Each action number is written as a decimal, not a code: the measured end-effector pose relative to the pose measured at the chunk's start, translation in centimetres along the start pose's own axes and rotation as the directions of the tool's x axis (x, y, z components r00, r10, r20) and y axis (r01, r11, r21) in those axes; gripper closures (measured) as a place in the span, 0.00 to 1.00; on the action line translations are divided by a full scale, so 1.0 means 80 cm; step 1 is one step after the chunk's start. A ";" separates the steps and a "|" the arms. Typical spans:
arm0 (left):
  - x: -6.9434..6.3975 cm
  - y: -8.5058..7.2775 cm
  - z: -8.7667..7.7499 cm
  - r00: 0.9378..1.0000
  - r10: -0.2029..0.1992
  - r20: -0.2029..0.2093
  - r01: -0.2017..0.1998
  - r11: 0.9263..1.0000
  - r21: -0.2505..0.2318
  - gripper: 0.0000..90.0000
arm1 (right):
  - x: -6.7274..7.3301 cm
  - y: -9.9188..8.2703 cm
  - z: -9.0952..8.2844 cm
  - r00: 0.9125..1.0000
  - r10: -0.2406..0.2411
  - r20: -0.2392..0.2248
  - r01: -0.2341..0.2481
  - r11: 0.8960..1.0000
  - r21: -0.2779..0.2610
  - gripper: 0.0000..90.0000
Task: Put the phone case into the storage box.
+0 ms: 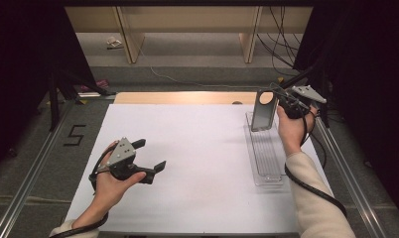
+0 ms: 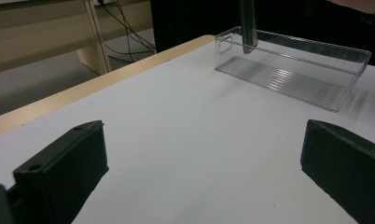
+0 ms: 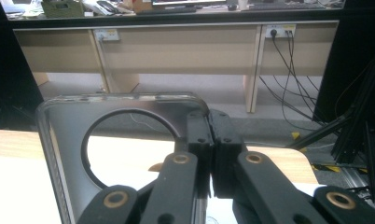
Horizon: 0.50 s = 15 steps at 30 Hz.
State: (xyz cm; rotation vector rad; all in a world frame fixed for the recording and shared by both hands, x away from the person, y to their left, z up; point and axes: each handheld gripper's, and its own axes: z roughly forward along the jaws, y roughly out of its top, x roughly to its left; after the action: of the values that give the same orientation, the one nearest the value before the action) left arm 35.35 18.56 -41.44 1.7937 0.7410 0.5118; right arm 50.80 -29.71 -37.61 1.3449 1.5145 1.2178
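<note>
Phone case (image 1: 263, 110), perhaps, in right tool (image 1: 282, 103)

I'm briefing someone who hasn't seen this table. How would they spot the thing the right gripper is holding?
Start at the white table and look to its right side, where a long clear plastic tray lies. Above the tray's far end the right gripper holds a flat dark rectangular plate upright, its lower end in the tray. A large round hole near its top sets it apart.
</note>
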 end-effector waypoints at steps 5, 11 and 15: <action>0.000 0.000 0.000 1.000 0.000 0.000 0.000 1.000 -0.001 0.00 | -0.001 -0.004 0.004 1.000 0.008 -0.002 -0.008 1.000 0.012 0.99; 0.000 0.000 0.000 1.000 0.001 -0.001 -0.001 1.000 0.002 0.00 | -0.002 -0.006 0.007 1.000 0.008 0.000 -0.008 1.000 0.017 0.98; 0.000 0.000 0.000 1.000 0.000 -0.001 0.000 1.000 0.002 0.00 | -0.001 -0.009 0.011 1.000 0.009 -0.002 -0.009 1.000 0.023 0.98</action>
State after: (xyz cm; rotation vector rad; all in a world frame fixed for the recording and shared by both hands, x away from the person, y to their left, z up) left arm 35.36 18.55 -41.46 1.7956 0.7418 0.5121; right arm 51.41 -29.63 -38.56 1.3671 1.5291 1.2110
